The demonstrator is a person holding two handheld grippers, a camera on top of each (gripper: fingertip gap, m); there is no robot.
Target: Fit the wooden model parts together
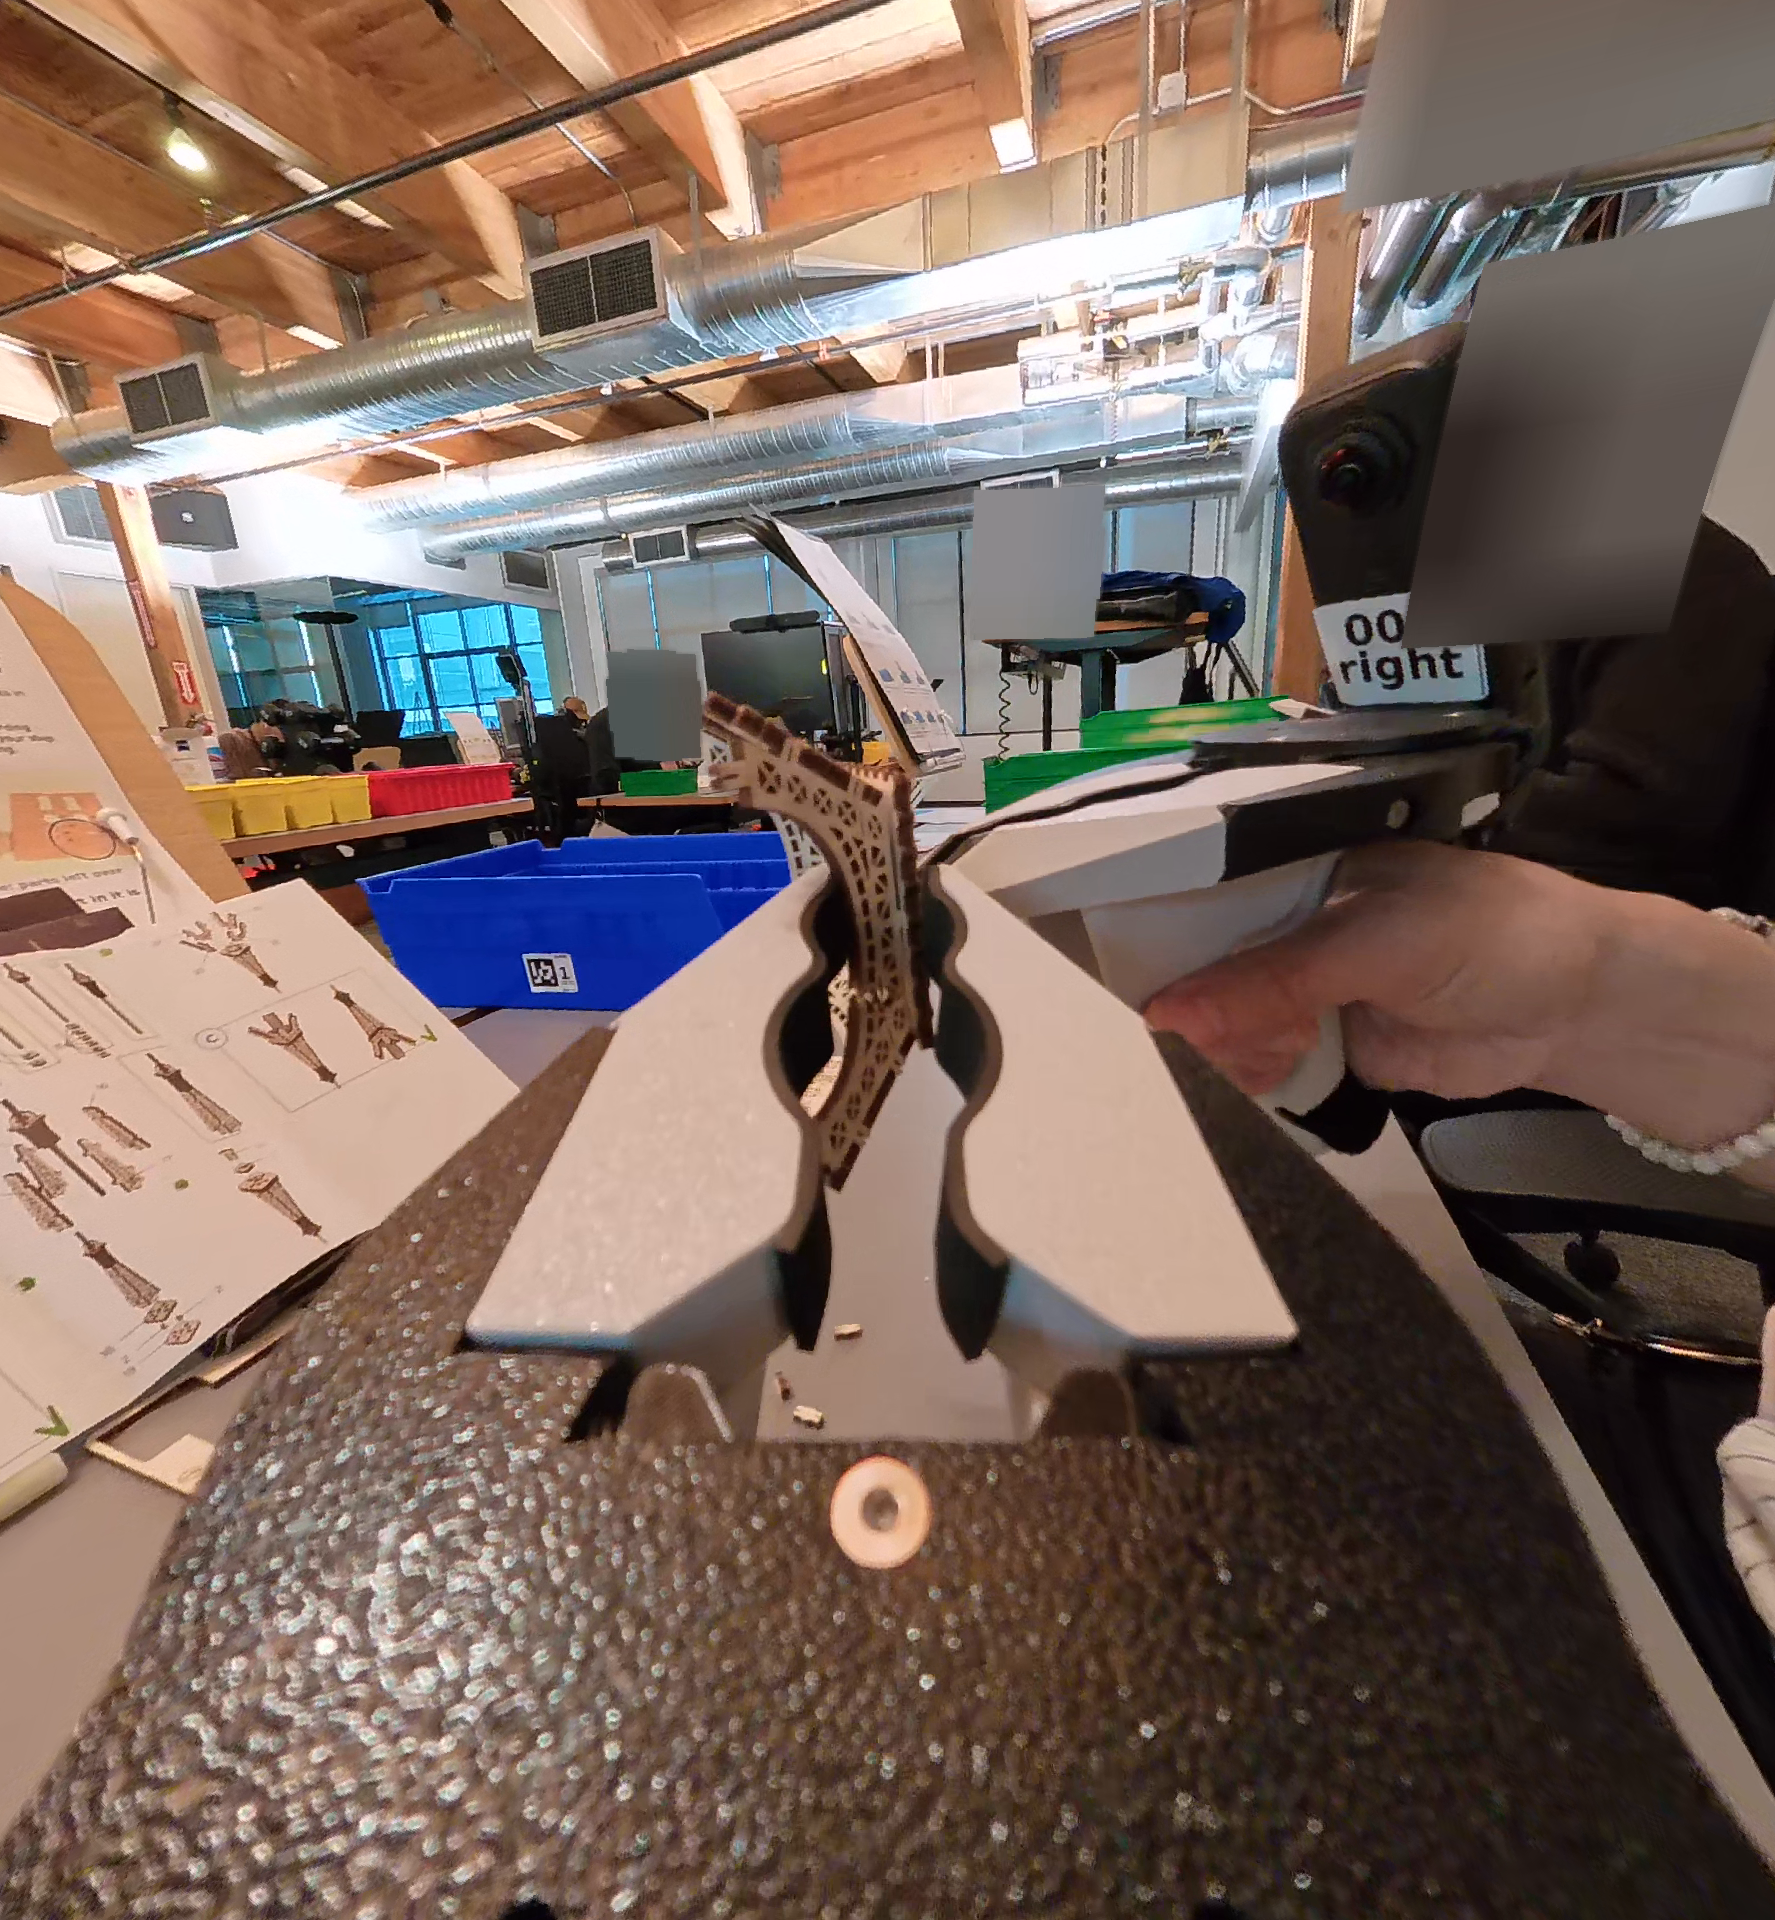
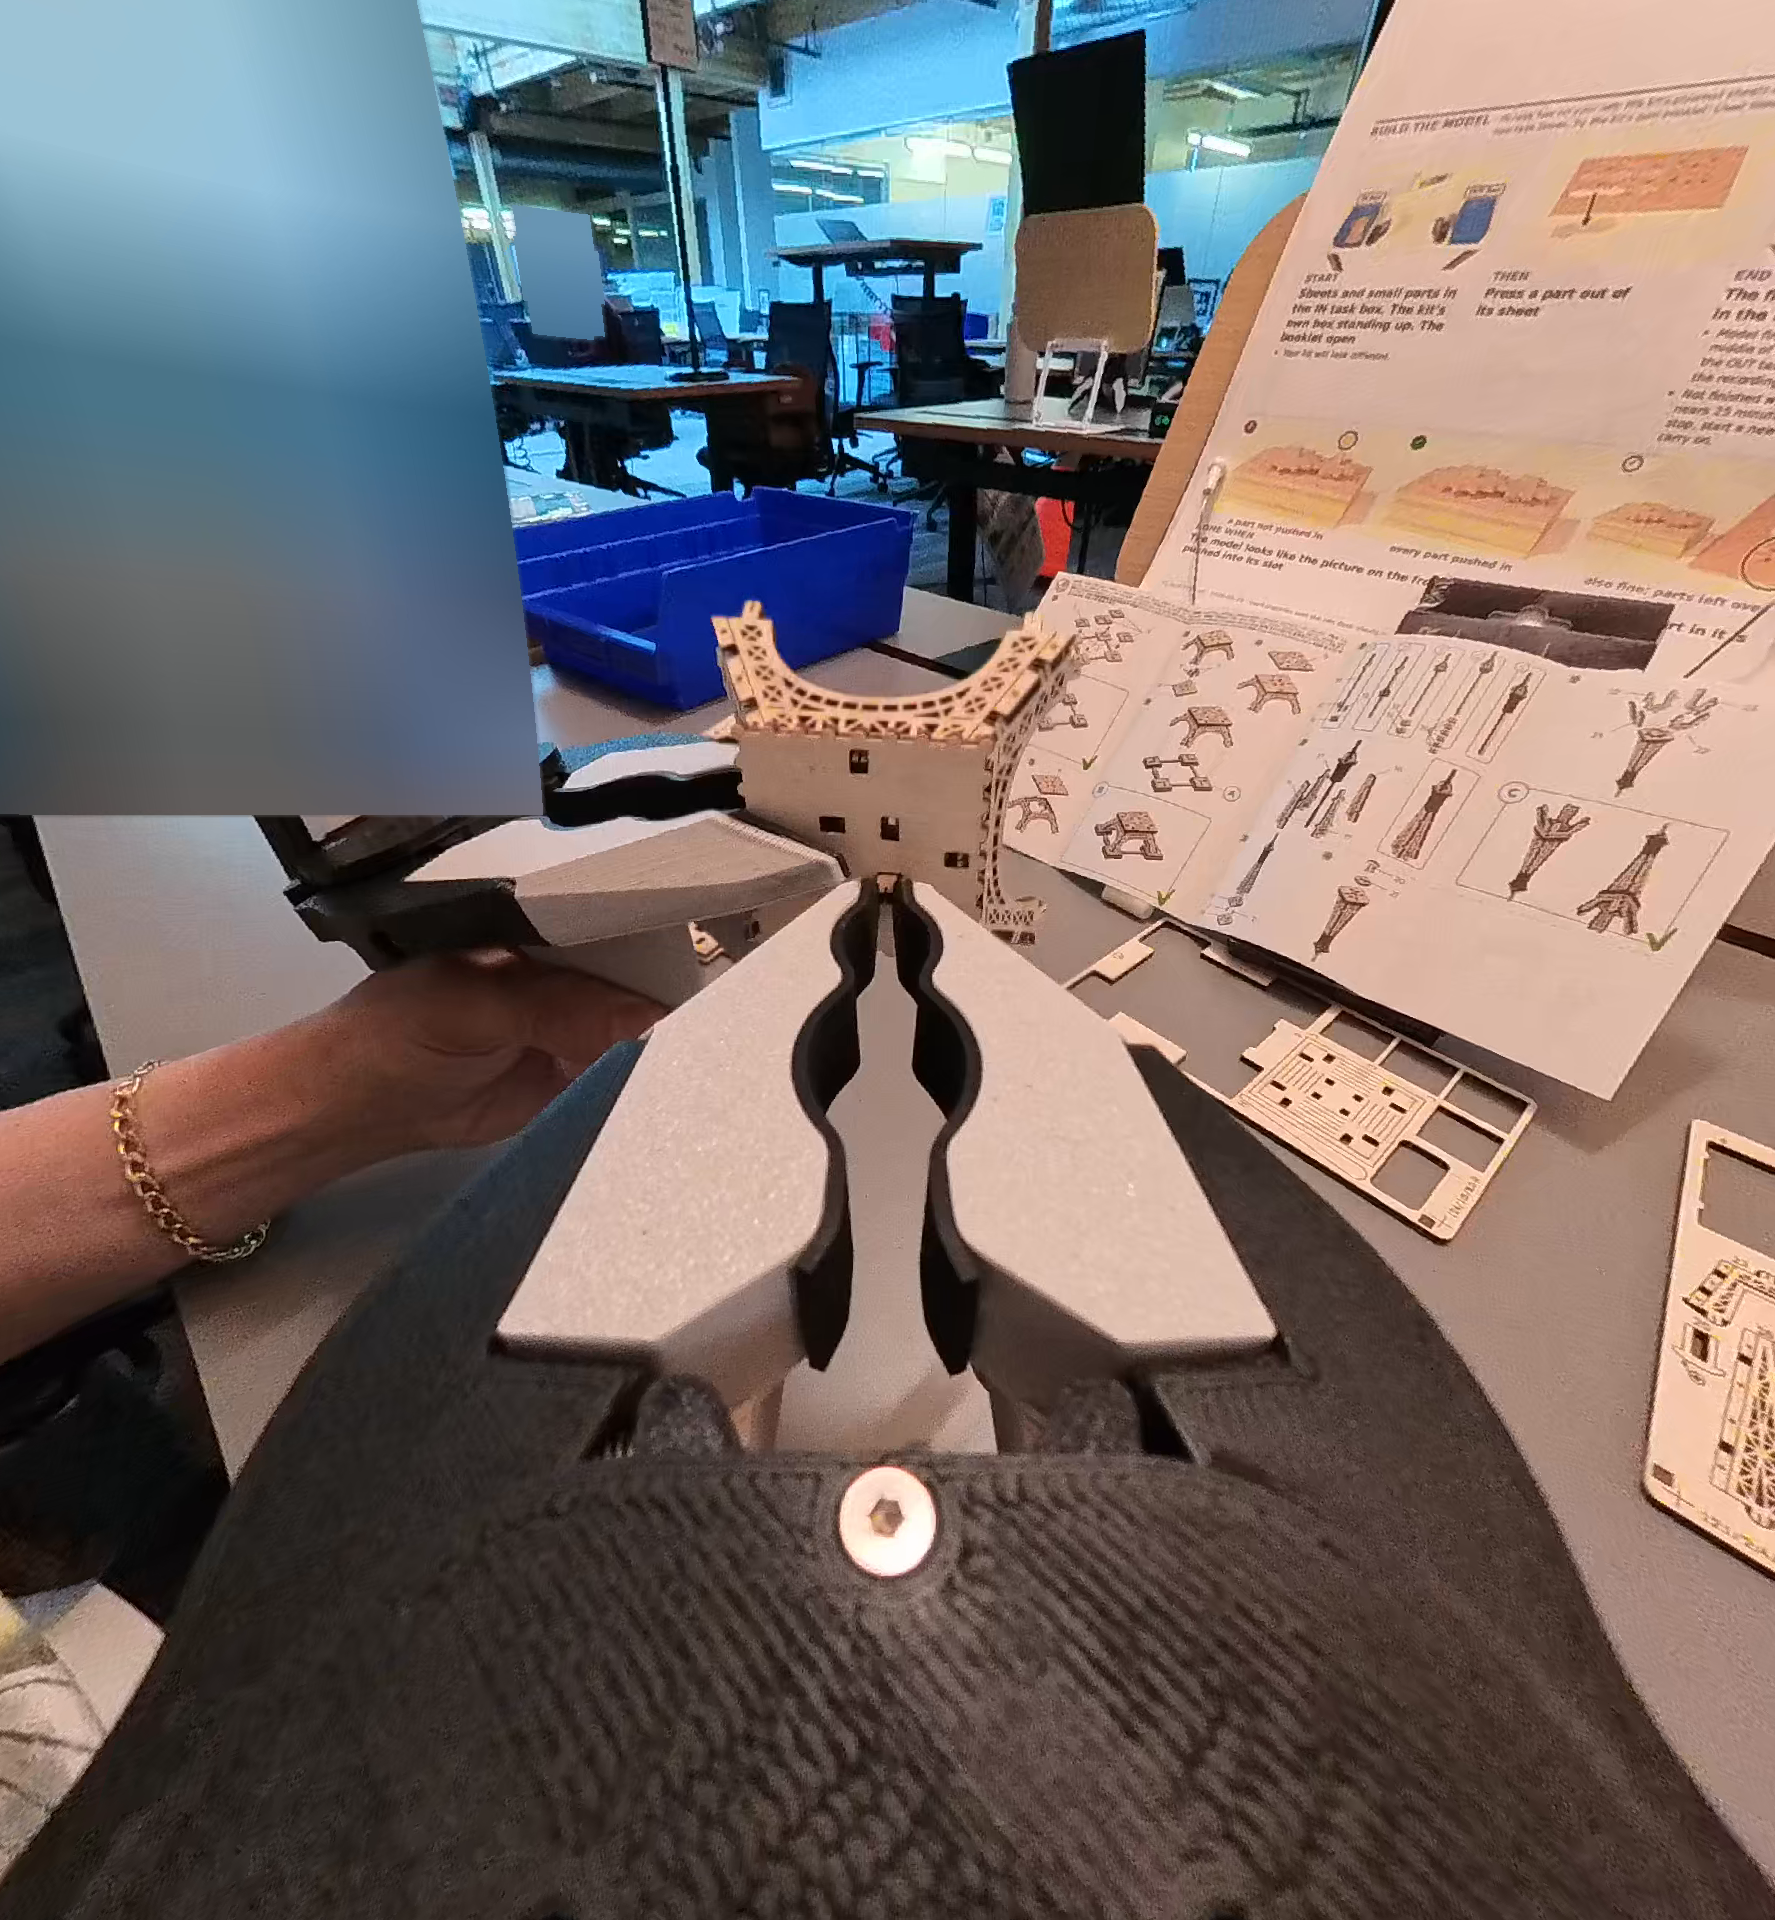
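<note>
Left wrist view: the left gripper (image 1: 875, 914) holds a wooden tower-base assembly (image 1: 841, 894) clear of the grey table (image 1: 31, 1621), its two grey fingers (image 1: 696, 1101) closed on a curved lattice leg that stands edge-on between the black scalloped pads. The right gripper (image 1: 950, 852) enters from the right, held by the person's right hand (image 1: 1465, 977) with a pearl bracelet at the wrist, and its tips meet the far side of the same assembly. Right wrist view: the right gripper (image 2: 888, 894) points at the square slotted plate of the tower-base assembly (image 2: 872, 769), its fingertips (image 2: 841, 914) drawn together on a small tab at the plate's lower edge; the lattice arches rise behind the plate and one leg hangs down at its right. The left gripper (image 2: 727, 821) reaches the assembly from the left, held by the left hand (image 2: 488, 1039), which wears a gold chain bracelet. An open instruction booklet (image 2: 1382, 790) with tower diagrams leans beside the assembly against a printed guide sheet (image 2: 1548, 364) on a wooden stand. Two laser-cut wooden sheets lie flat on the table to the right: a mostly emptied parts frame (image 2: 1371, 1122) near the booklet, and a parts sheet (image 2: 1756, 1351) with lattice pieces in it at the frame edge. A blue plastic bin (image 2: 696, 592) stands farther back on the table. Small wood chips (image 1: 810, 1392) lie on the table below the left gripper.
</note>
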